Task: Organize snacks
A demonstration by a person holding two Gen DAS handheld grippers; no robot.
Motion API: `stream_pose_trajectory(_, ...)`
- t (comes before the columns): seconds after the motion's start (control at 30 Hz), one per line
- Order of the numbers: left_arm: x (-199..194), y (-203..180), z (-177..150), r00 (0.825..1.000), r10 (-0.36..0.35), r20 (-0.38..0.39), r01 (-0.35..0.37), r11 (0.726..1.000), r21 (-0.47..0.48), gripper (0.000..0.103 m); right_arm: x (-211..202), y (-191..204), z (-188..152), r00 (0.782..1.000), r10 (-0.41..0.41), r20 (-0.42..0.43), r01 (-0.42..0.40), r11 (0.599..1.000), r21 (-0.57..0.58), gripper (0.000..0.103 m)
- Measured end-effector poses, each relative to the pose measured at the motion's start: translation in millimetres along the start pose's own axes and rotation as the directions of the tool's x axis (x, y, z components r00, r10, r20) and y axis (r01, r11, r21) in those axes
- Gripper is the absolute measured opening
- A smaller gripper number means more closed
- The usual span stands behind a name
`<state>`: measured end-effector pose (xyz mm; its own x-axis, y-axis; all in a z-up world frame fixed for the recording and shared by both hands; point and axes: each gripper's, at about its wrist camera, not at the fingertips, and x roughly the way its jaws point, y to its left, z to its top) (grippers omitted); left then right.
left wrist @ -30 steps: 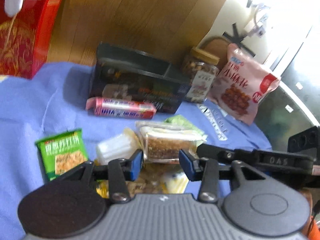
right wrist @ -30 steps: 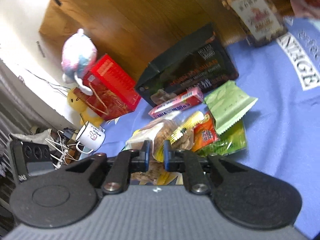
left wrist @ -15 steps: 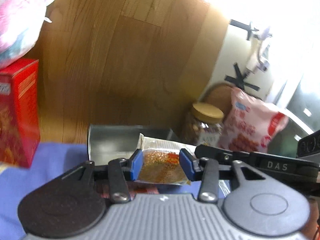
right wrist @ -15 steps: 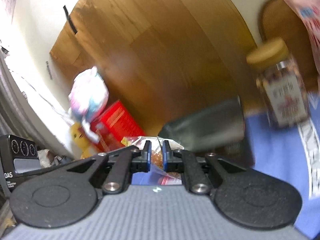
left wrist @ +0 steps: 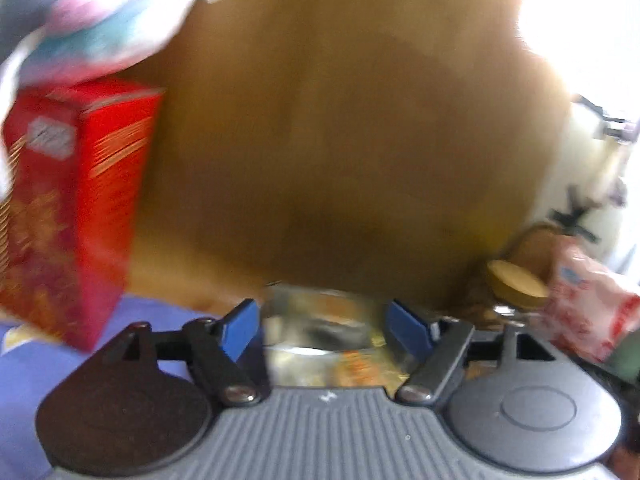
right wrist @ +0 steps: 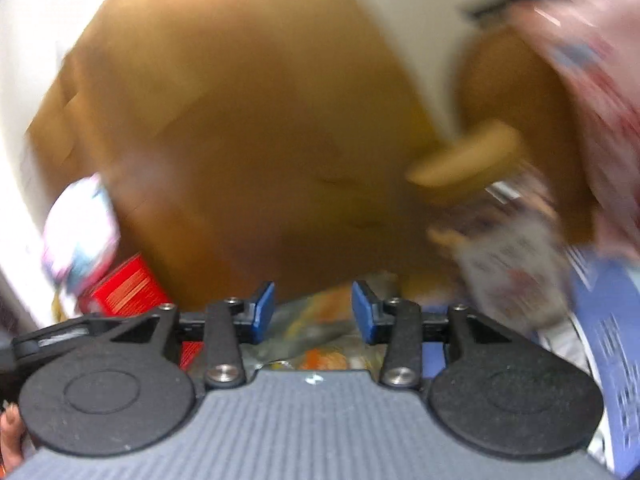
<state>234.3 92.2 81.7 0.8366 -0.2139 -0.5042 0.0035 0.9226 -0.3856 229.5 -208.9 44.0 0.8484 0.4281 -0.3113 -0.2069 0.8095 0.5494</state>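
Both views are badly blurred by motion. A clear snack packet (left wrist: 320,332) with brown and orange contents lies between the blue pads of my left gripper (left wrist: 324,330). Its jaws are opening and the pads stand just off the packet's sides. The same packet (right wrist: 316,320) shows in the right wrist view, low between the pads of my right gripper (right wrist: 313,312). Those jaws are opening too, with a gap on each side of the packet. The dark box from before is hidden behind the packet and the grippers.
A red box (left wrist: 72,208) stands at the left with a plush toy (left wrist: 100,20) on top. A jar with a tan lid (left wrist: 516,284) and a pink bag (left wrist: 588,308) are at the right. Wooden panelling (left wrist: 340,140) rises behind; blue cloth (left wrist: 24,380) covers the table.
Both grippers lifted the packet off the pile and carried it toward the back wall. Both pairs of jaws, shut on it half a second ago, have now spread apart.
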Motion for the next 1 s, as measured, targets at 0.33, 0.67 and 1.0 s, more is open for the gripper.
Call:
stream_pose_trajectory(0.33,21.0,-19.3,-42.5,0.987,0.042,-0.154,-0.023,0.992,0.121,0.069,-5.1,-20.1,-38.5,0.990,0.014,-0.143,0.011,0.985,0.171,0.059)
stream_pose_trajectory(0.67,-75.7,-17.0,-94.5,0.998,0.055,0.015,-0.057,0.992,0.117,0.080,-126.1,4.8,-80.6,0.994,-0.086,-0.063,0.087,0.996,0.016,0.060)
stream_pose_trajectory(1.0,-150.7,-65.6,-184.2,0.999,0.040,0.035,-0.049,0.951,0.304,0.083,-186.5,30.4,-150.0,0.979,-0.140,-0.150,0.112,0.976,-0.185,0.059)
